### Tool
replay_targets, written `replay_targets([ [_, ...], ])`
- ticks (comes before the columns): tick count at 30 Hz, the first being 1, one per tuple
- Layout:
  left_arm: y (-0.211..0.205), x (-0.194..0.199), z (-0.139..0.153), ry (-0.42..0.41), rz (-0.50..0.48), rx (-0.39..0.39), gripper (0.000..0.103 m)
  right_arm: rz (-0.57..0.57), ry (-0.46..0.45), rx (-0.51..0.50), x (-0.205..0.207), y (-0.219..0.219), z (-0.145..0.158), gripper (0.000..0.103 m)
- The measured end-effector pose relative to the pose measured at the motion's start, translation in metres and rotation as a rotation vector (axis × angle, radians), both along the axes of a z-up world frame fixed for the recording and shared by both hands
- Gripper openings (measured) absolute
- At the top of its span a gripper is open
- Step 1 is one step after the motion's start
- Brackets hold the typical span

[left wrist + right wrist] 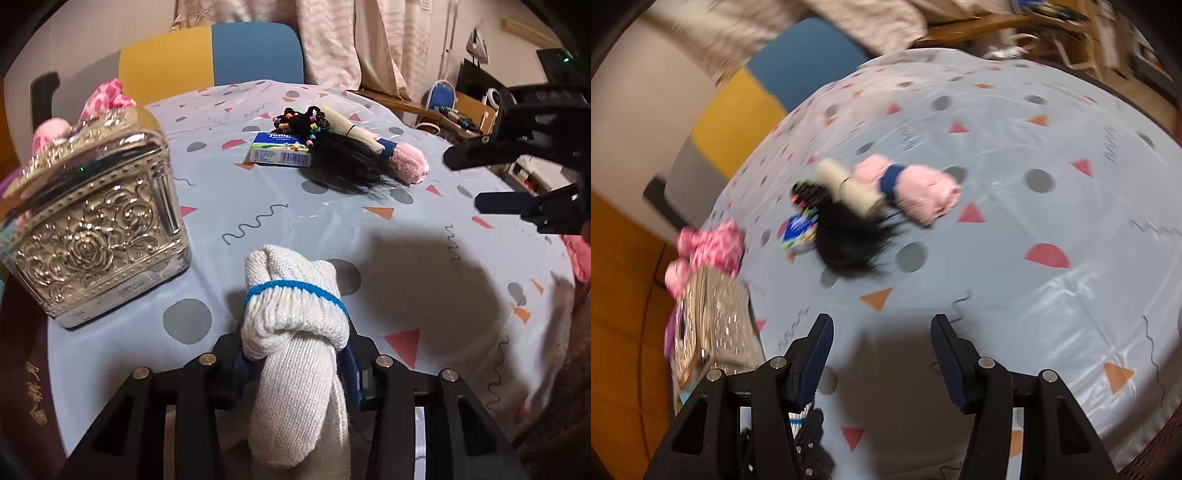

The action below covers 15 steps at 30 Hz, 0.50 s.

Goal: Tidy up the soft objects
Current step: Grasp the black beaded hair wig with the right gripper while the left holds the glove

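My left gripper (295, 354) is shut on a rolled white knitted sock bundle with a blue band (295, 314), held over the near part of the table. An ornate silver box (96, 221) stands to its left, with pink soft items (107, 98) behind it. My right gripper (881, 332) is open and empty above the table; it also shows at the right of the left wrist view (491, 181). A pink sock roll with a navy band (916, 192), a beige roll (846, 188) and a black hairpiece (849, 240) lie ahead of it.
A tissue packet (280, 149) and a bunch of coloured hair ties (303, 120) lie by the hairpiece. The round table has a pale patterned cloth (406, 258). A yellow and blue chair (210, 55) stands behind it. Shelving stands at the far right.
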<state>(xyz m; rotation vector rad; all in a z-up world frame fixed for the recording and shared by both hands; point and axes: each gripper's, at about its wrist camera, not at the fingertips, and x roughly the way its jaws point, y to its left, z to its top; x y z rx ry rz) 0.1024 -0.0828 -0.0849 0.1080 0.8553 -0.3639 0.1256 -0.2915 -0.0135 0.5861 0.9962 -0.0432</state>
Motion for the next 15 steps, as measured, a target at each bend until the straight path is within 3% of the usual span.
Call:
replay_targets([
  [4,0.002,0.005,-0.001,0.003,-0.010,-0.039,0.043,0.122,0.010,-0.080,0.016,0.026,0.006,0.047],
  [10,0.006,0.003,-0.002,-0.003,-0.011,-0.070,0.043,0.248,-0.048,-0.166,0.073,0.053,0.029,0.046],
  [15,0.007,0.003,-0.002,-0.004,-0.011,-0.085,0.043,0.294,-0.044,-0.205,0.126,0.069,0.030,0.047],
])
